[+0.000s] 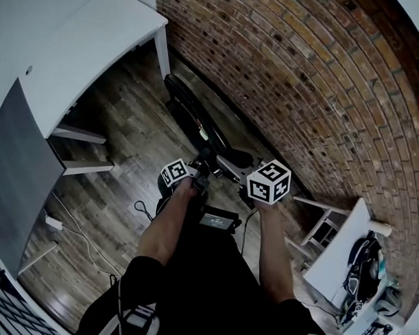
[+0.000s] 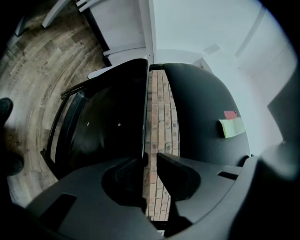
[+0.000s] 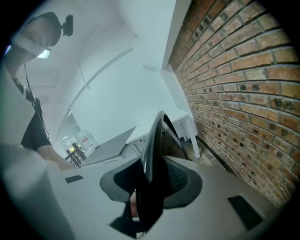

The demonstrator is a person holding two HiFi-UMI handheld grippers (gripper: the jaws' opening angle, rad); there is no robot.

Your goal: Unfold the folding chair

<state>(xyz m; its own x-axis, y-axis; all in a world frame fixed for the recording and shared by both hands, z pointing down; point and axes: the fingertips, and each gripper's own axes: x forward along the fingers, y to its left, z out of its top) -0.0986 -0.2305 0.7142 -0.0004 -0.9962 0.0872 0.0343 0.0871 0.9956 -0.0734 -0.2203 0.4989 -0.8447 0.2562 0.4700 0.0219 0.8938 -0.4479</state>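
The black folding chair [image 1: 197, 122] lies folded on the wooden floor along the brick wall. In the head view both grippers reach to its near end, the left gripper [image 1: 199, 170] beside the right gripper [image 1: 253, 180]. In the left gripper view the left gripper [image 2: 149, 159] is shut on the thin edge of a black chair panel [image 2: 108, 126]. A second dark curved panel [image 2: 201, 108] to the right carries a green sticker [image 2: 232, 126]. In the right gripper view the right gripper [image 3: 150, 187] is shut on a black chair frame edge [image 3: 152, 150] that stands upright between its jaws.
A brick wall [image 1: 301, 84] runs just behind the chair. A white desk [image 1: 97, 43] stands at the far left, with a cable [image 1: 77, 234] on the floor below it. A white table [image 1: 337, 250] and a bag [image 1: 367, 272] are at the right.
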